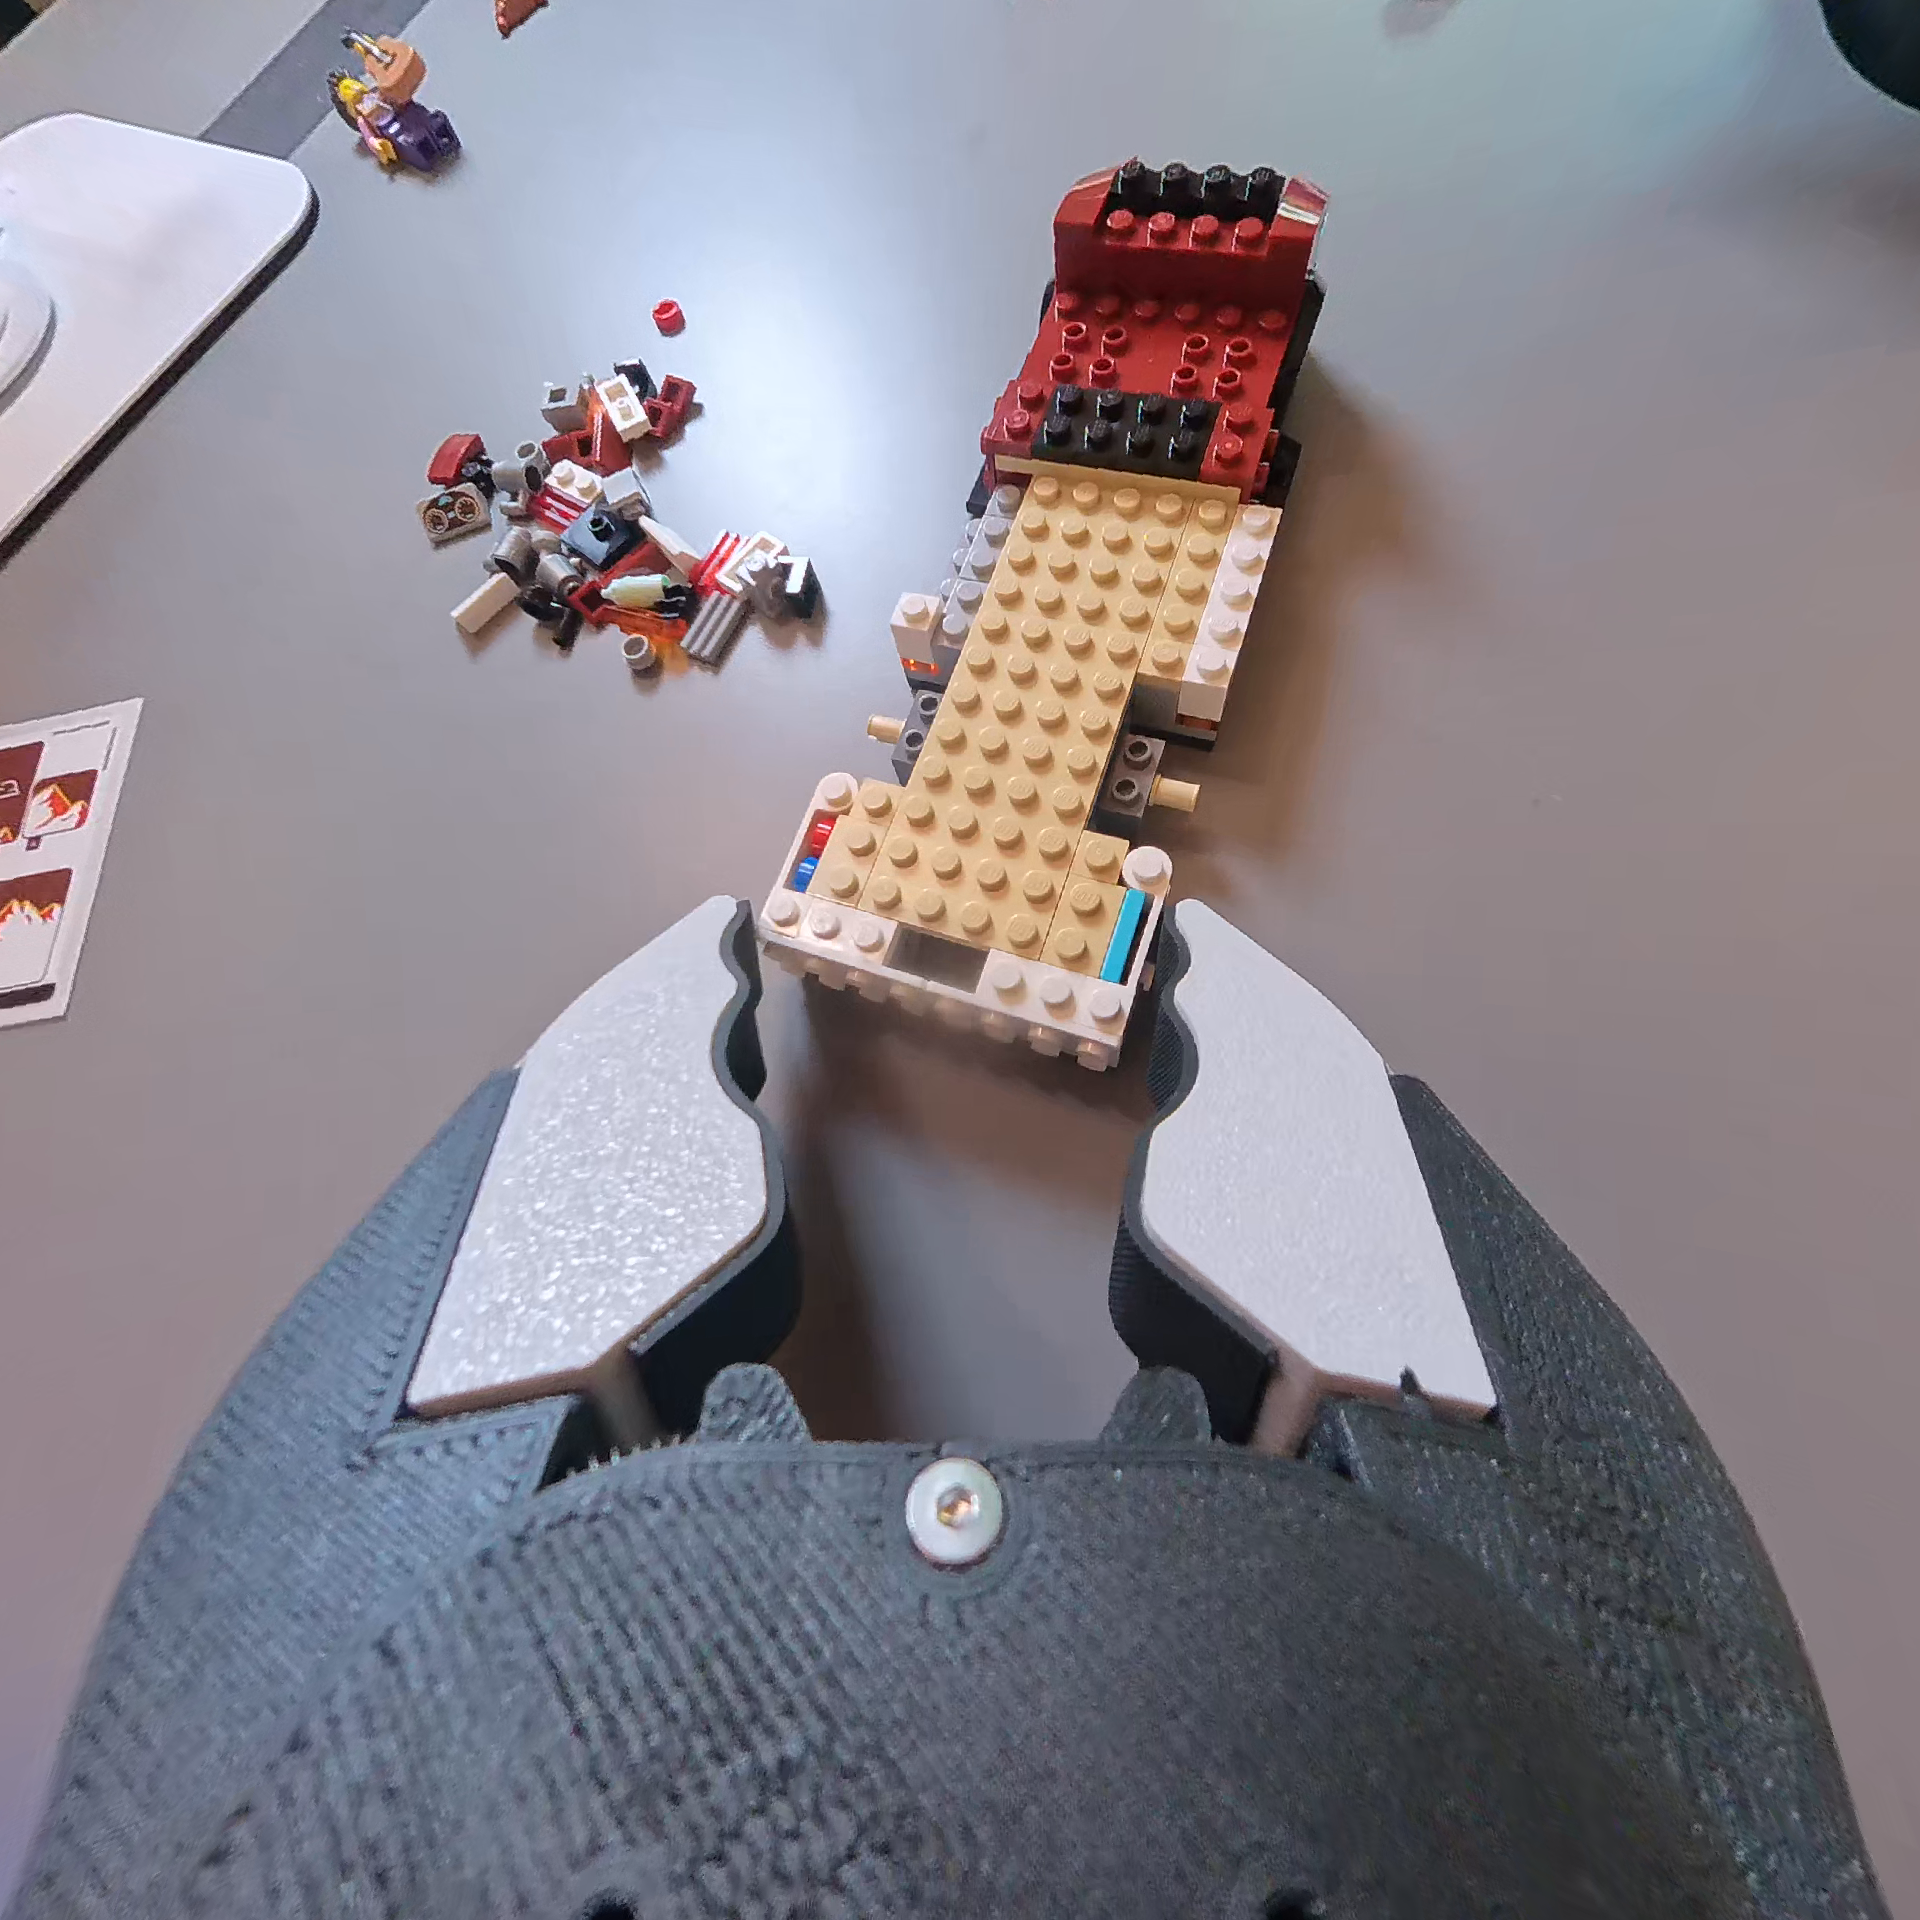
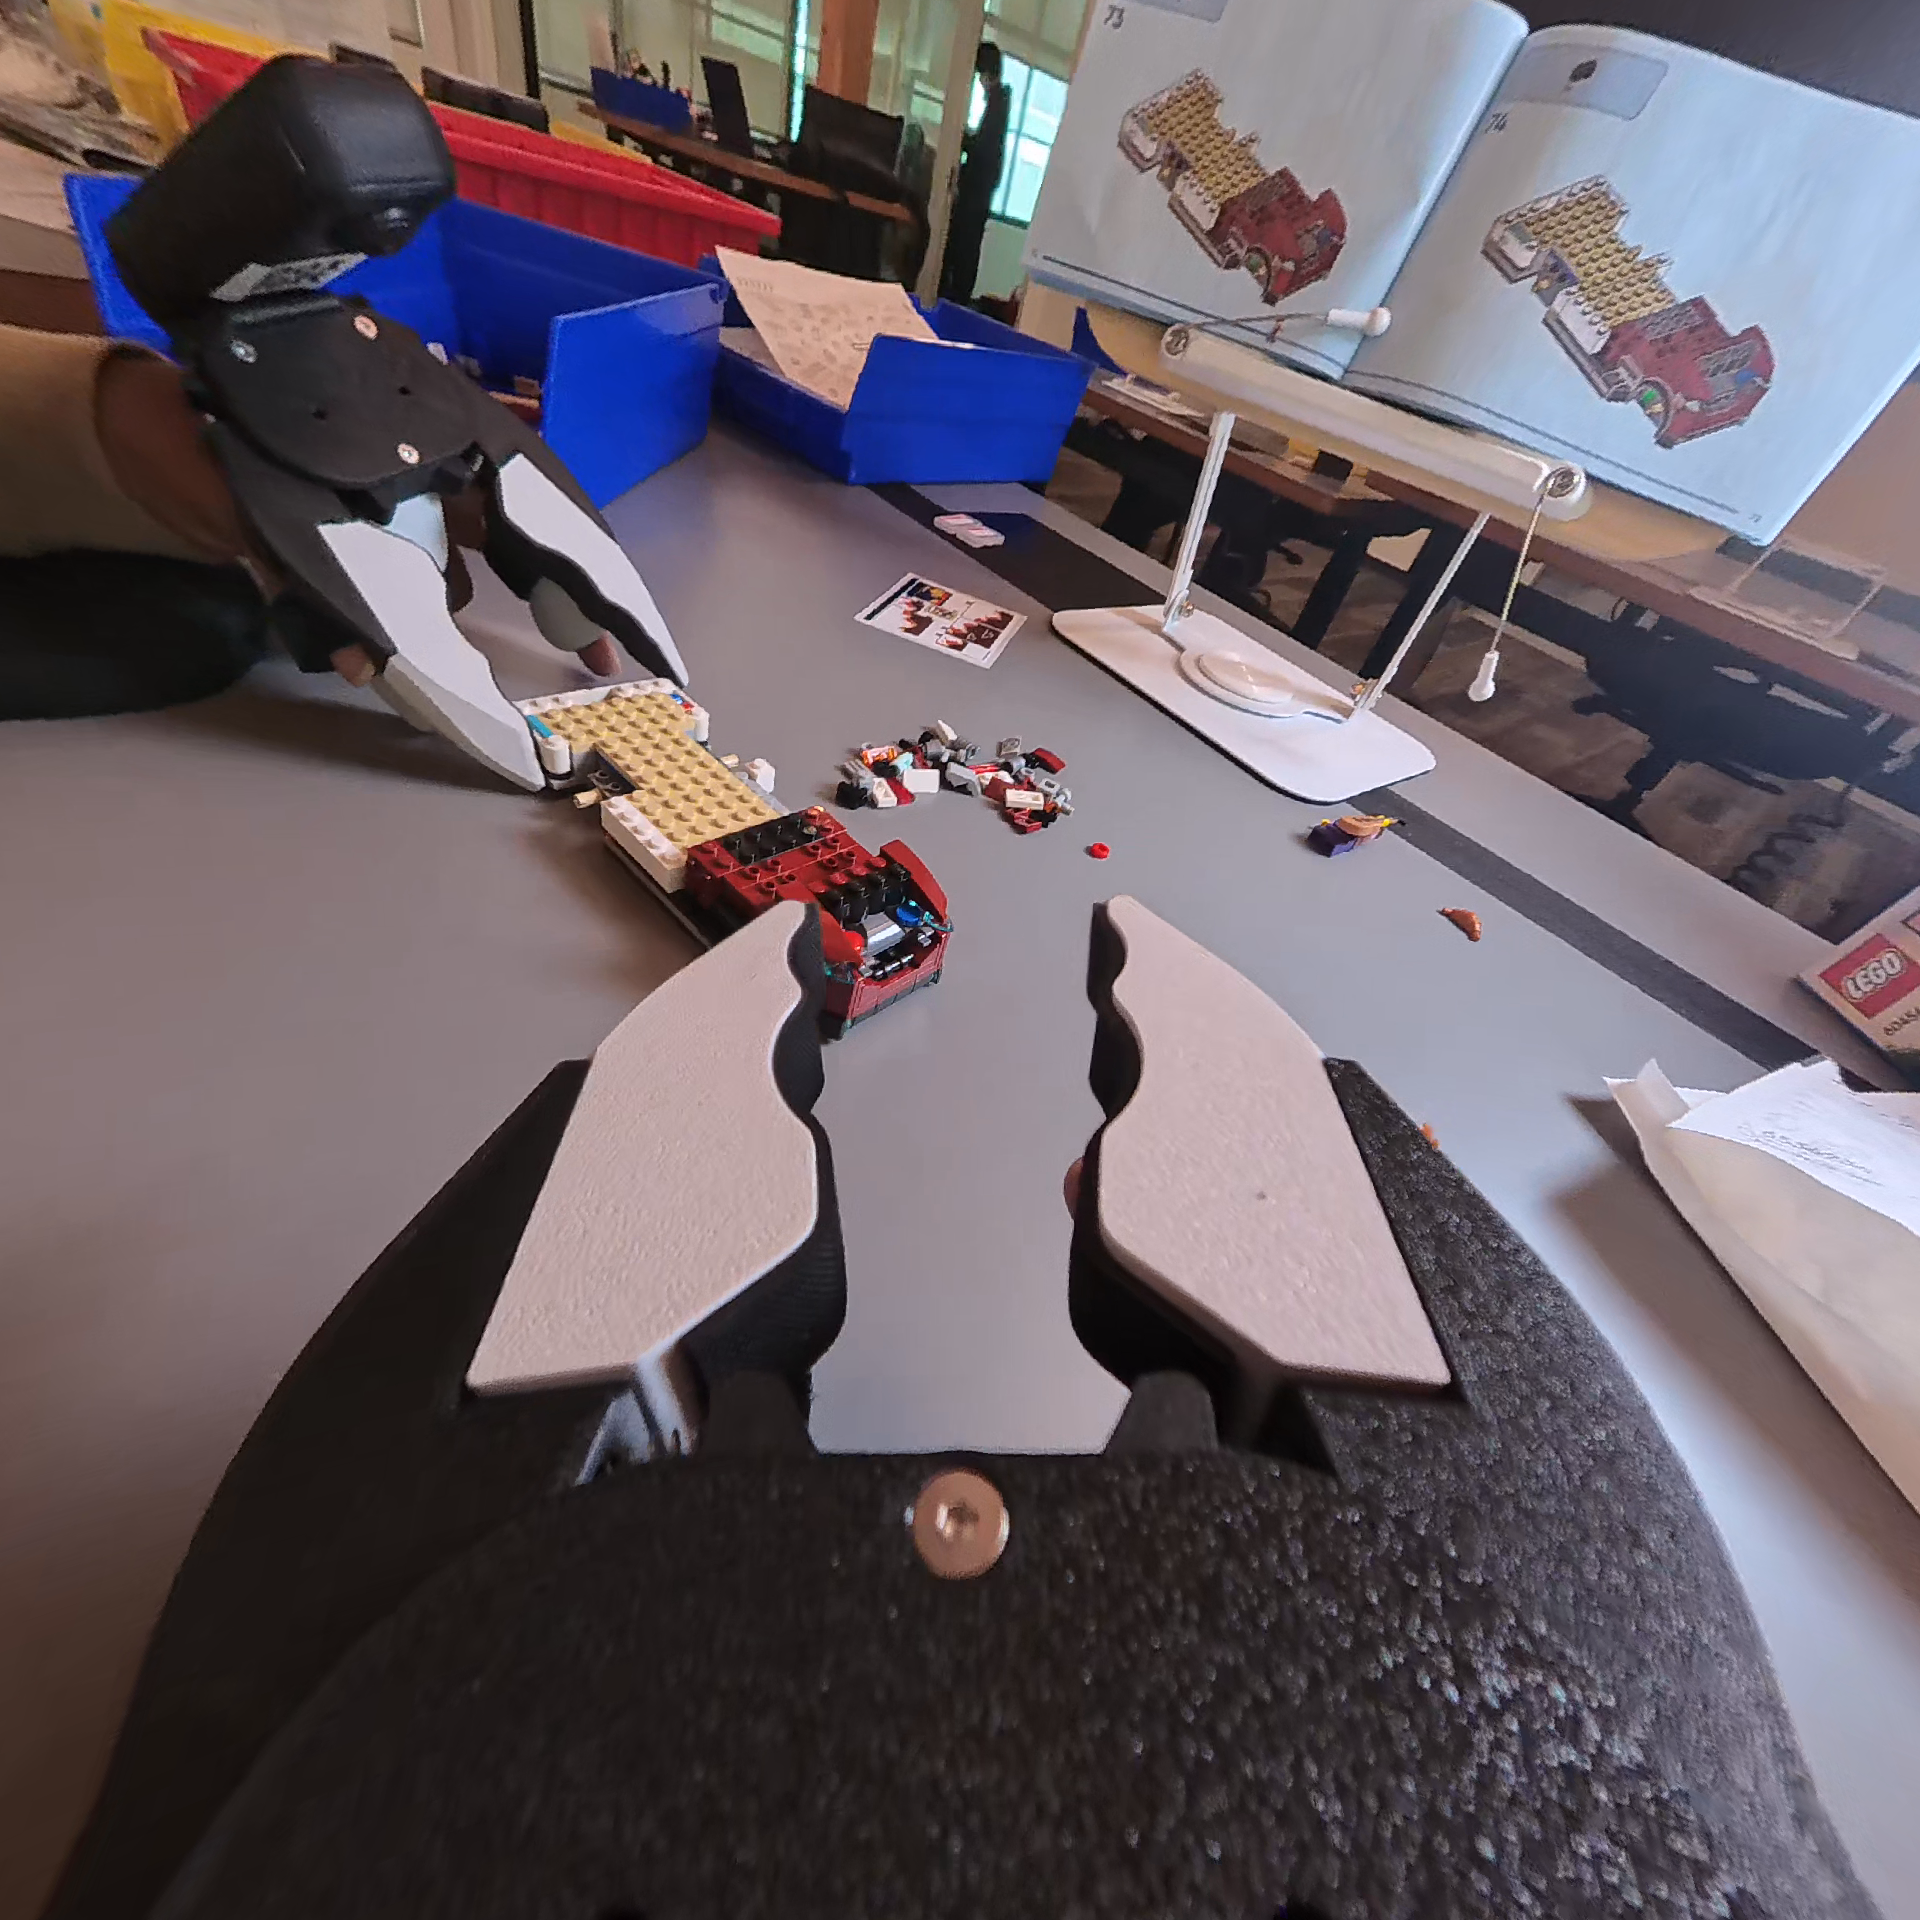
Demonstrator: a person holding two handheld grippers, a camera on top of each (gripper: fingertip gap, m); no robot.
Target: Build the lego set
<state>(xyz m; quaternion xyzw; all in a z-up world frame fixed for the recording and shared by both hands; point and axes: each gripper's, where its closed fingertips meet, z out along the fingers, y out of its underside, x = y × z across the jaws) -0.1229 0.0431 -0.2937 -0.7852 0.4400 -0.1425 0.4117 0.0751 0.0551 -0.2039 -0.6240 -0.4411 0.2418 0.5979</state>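
On the grey table [image 2: 1299, 1039] stands one long toy-brick vehicle [image 1: 1049, 727] with a tan studded deck and dark-red front, one heap of small loose bricks [image 1: 613, 520] in red, grey, white and black, one single round red stud piece [image 1: 669, 315], one small purple and tan brick figure [image 1: 400, 109] and one small brown piece [image 2: 1463, 921]. There is one white flat-based book stand [image 2: 1247, 717] bearing one open instruction booklet [image 2: 1455, 239], one sticker sheet [image 2: 940, 618], two blue plastic bins [image 2: 935, 416] and one red bin [image 2: 582, 177]. Two grey-fingered handheld grippers [image 1: 956, 935] [image 2: 951, 925] show.

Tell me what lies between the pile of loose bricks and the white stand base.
Bare grey table, in the right wrist view; the pile of loose bricks and white stand base stand apart, with the sticker sheet farther back.
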